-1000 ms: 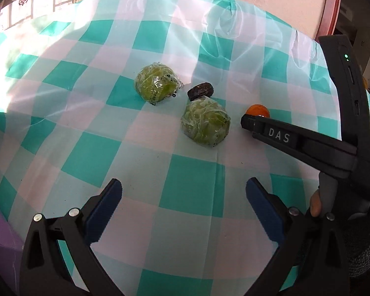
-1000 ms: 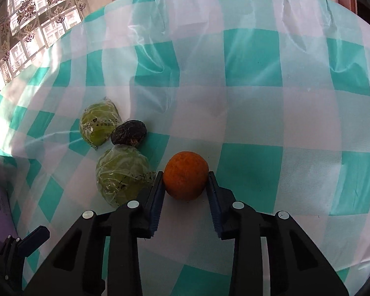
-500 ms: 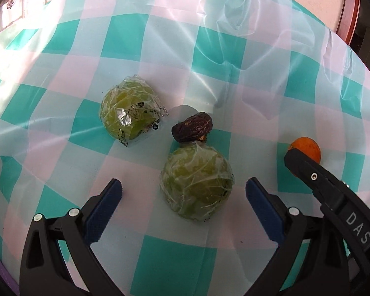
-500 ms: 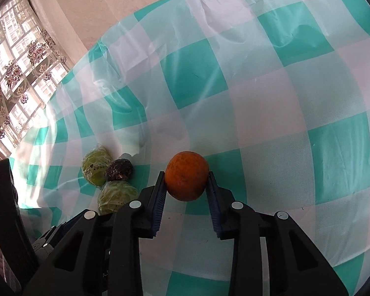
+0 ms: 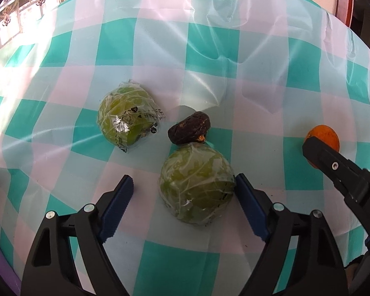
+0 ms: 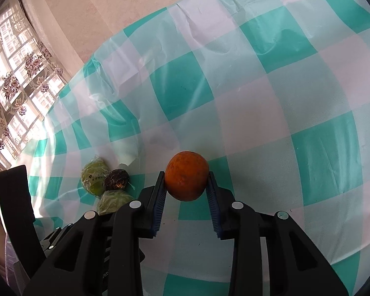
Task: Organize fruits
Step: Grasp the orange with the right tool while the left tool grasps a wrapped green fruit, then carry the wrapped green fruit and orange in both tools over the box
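The right gripper [image 6: 186, 188] has its jaws closed on the orange [image 6: 187, 178], pads pressed to its two sides at the widest part, the fruit out at the tips above the checked cloth [image 6: 271, 113] on the counter. An orange is firm and fairly light, with a pebbly skin that gives the pads purchase, so that hold looks sound.

The left gripper [image 5: 183, 197] has just been closing its jaws around the near wrapped green fruit [image 5: 196, 185]. The right pad is at its side, perhaps touching; the left pad stands clear, so nothing is gripped yet. That fruit sits on the cloth, with the dark fruit [image 5: 190, 131] touching its far side and a second wrapped green fruit [image 5: 127, 117] a little apart to the left. The plastic film looks slick and loose, so I'd judge it may slide under the pads; a squeeze across the middle would suit best.
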{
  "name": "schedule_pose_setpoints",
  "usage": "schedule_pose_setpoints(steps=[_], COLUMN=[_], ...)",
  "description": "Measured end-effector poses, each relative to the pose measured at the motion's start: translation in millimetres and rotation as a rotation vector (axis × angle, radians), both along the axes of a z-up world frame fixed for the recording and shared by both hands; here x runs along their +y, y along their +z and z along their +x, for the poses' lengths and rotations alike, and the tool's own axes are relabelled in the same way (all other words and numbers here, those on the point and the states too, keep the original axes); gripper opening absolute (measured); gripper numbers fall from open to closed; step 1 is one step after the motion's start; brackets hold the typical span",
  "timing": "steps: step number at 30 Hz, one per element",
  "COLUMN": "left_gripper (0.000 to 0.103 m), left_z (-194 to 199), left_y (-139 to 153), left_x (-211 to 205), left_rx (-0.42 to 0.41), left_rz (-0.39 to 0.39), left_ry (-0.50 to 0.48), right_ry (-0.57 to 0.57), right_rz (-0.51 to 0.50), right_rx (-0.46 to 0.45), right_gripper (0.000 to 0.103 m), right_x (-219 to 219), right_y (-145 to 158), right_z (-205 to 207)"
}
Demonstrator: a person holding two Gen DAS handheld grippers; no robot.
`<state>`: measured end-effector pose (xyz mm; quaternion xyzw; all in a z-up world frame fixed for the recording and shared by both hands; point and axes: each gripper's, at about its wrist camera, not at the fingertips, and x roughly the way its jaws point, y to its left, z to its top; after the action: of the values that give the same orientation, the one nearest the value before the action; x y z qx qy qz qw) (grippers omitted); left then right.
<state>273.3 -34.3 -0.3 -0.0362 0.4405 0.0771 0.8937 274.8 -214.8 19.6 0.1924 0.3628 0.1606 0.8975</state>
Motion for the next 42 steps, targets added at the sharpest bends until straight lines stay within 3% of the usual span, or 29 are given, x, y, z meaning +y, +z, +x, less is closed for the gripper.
schedule_pose_setpoints(steps=[1, 2, 3, 7, 12, 24, 34, 42], left_gripper=[0.077, 0.063, 0.060, 0.059, 0.059, 0.059, 0.059, 0.059], left_z=[-0.2, -1.2, -2.6, -13.4, -29.0, -77.5, -161.8, -224.6], left_y=[0.8, 2.4, 4.1, 9.8, 20.8, 22.5, 8.7, 12.2], left_x=[-1.1, -3.4, -4.2, -1.9, 8.0, 27.9, 69.9, 72.5], left_rx=[-0.005, -0.014, -0.018, -0.048, -0.146, -0.178, -0.163, -0.181], left_rz=[-0.002, 0.001, 0.008, -0.062, -0.142, -0.206, -0.276, -0.289], left_ry=[-0.005, -0.007, 0.005, 0.028, 0.069, 0.116, 0.176, 0.143], right_ry=[0.000, 0.001, 0.001, 0.002, -0.011, 0.005, 0.029, 0.113], right_rz=[0.000, -0.001, 0.000, 0.008, 0.004, 0.015, -0.014, 0.015], right_rx=[0.000, -0.001, -0.002, -0.009, -0.004, -0.053, -0.041, -0.038], right_gripper=[0.033, 0.033, 0.033, 0.033, 0.033, 0.033, 0.033, 0.033], right_x=[-0.1, 0.5, 0.3, -0.3, -0.6, -5.5, 4.7, 20.2], right_y=[0.0, 0.2, 0.1, 0.2, 0.2, 5.6, 3.9, 0.7], right_z=[-0.1, 0.2, 0.4, -0.1, 0.1, -15.0, -66.6, -127.4])
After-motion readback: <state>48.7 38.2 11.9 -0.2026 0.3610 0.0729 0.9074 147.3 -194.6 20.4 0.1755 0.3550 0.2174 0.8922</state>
